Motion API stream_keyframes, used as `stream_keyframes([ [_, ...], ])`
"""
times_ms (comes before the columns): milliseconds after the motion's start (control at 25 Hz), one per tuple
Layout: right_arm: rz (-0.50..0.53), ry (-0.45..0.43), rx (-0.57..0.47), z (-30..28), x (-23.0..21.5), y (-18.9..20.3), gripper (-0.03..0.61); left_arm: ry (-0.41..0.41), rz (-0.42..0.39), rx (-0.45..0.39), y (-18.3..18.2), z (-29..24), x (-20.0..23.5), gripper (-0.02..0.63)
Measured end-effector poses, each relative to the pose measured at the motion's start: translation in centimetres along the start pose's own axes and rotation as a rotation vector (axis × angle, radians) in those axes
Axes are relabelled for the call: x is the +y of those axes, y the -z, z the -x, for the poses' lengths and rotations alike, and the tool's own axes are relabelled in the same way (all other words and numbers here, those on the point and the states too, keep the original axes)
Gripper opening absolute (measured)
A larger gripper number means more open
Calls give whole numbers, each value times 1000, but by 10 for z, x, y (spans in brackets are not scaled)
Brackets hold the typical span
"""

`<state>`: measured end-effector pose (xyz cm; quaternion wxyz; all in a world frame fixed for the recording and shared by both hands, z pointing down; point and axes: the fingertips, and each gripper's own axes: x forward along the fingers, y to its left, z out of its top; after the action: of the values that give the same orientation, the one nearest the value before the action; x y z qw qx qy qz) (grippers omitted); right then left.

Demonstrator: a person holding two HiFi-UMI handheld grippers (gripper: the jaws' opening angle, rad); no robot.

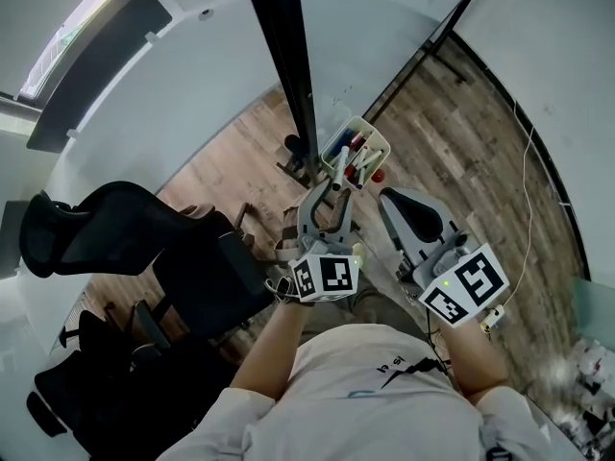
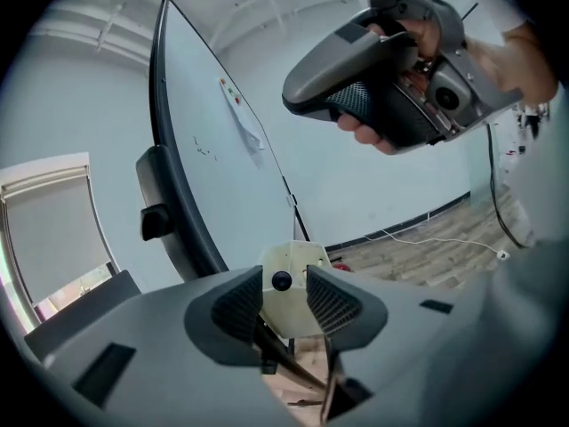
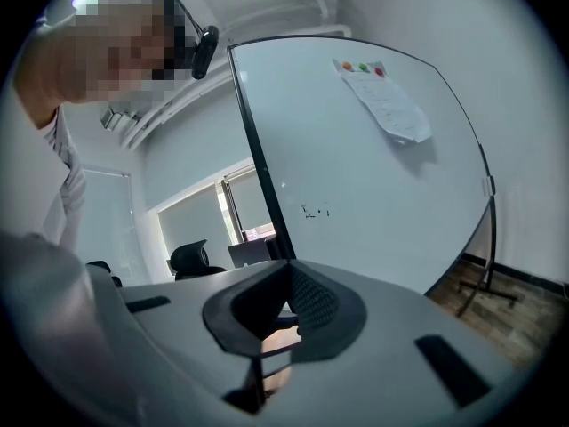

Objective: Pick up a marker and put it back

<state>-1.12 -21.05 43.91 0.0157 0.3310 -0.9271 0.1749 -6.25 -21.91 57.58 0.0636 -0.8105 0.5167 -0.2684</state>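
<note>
A cream marker holder hangs beside the whiteboard's dark edge and holds several markers. My left gripper reaches up to the holder's near rim. In the left gripper view the holder sits straight ahead. The round dark end of a marker shows in the gap of the left gripper, and the pads stand apart from it, open. My right gripper hangs lower right of the holder. Seen from its own camera, the right gripper is shut with nothing in it.
The whiteboard carries a taped paper sheet and stands on a wood floor. A black office chair is at the left. A white cable trails along the floor at the right.
</note>
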Motion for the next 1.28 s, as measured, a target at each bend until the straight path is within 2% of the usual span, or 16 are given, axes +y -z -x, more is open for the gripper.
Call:
stream_keyframes([
  [240,-3,33,4,3,-6,3,14,25,1,10,4,-9,-2,140],
  [360,-1,39,6,4,-6,3,14,13,3,12,4,-11,3,83],
  [680,0,50,-7,5,-8,-1,14,14,20,-40,-12,-6,10,75],
  [840,7,52,-28,7,-8,-9,14,29,74,-76,-29,3,15,74],
  [1080,25,70,-77,16,-13,-30,14,81,220,-141,-64,24,29,75],
  [1280,38,70,-116,22,-16,-47,14,99,298,-205,-99,43,47,75],
])
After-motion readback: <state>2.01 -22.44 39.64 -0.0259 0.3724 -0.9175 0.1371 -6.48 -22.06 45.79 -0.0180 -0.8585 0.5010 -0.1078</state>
